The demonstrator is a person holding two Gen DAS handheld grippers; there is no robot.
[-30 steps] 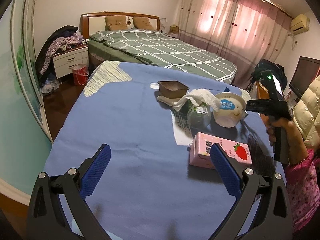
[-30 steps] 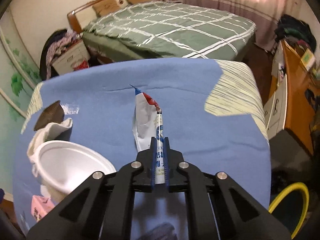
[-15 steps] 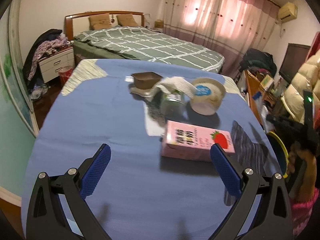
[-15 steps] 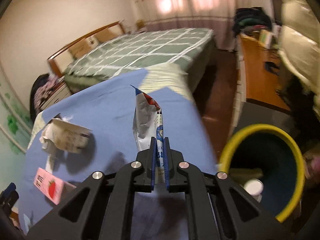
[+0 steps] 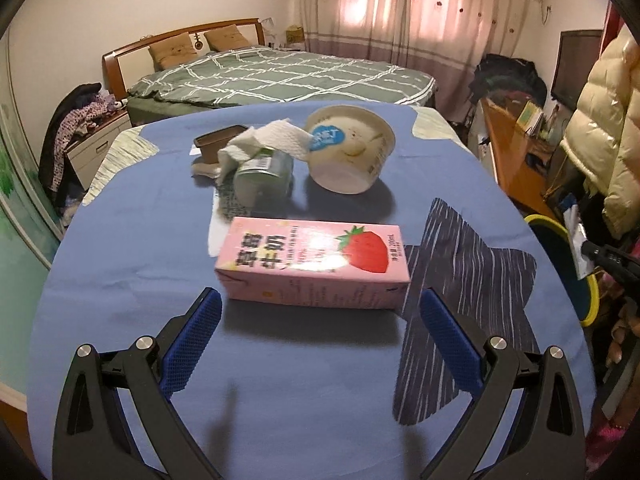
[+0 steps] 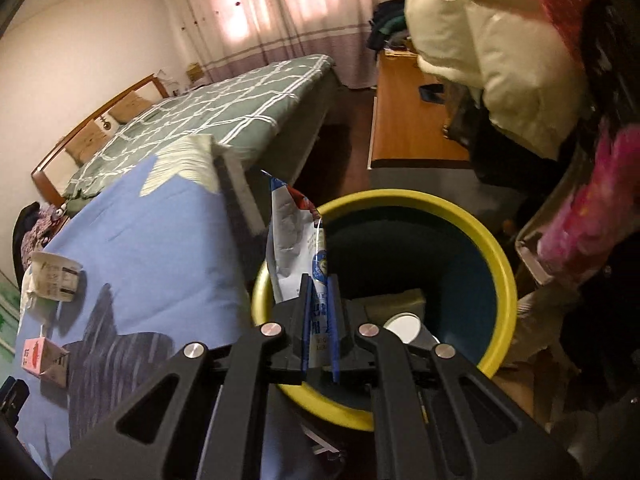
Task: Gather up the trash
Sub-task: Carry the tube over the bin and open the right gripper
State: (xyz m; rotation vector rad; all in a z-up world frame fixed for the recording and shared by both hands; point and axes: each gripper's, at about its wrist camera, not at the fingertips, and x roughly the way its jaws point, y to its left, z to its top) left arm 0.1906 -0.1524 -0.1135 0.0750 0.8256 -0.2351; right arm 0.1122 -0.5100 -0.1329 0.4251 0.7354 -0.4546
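I hold the right gripper (image 6: 320, 320) pressed together on a crumpled wrapper (image 6: 294, 240), centre of the right wrist view, over the near rim of the yellow bin (image 6: 496, 264) beside the table (image 6: 132, 216). Risk: the wrapper sits above the rim's left edge, not the opening; if I release here, it may catch the rim or fall outside. The left gripper (image 5: 318, 344) is spread wide and empty, low in the left wrist view, just short of the pink milk carton (image 5: 312, 264). Risk: closing across the carton's long side may exceed the spread and push it away.
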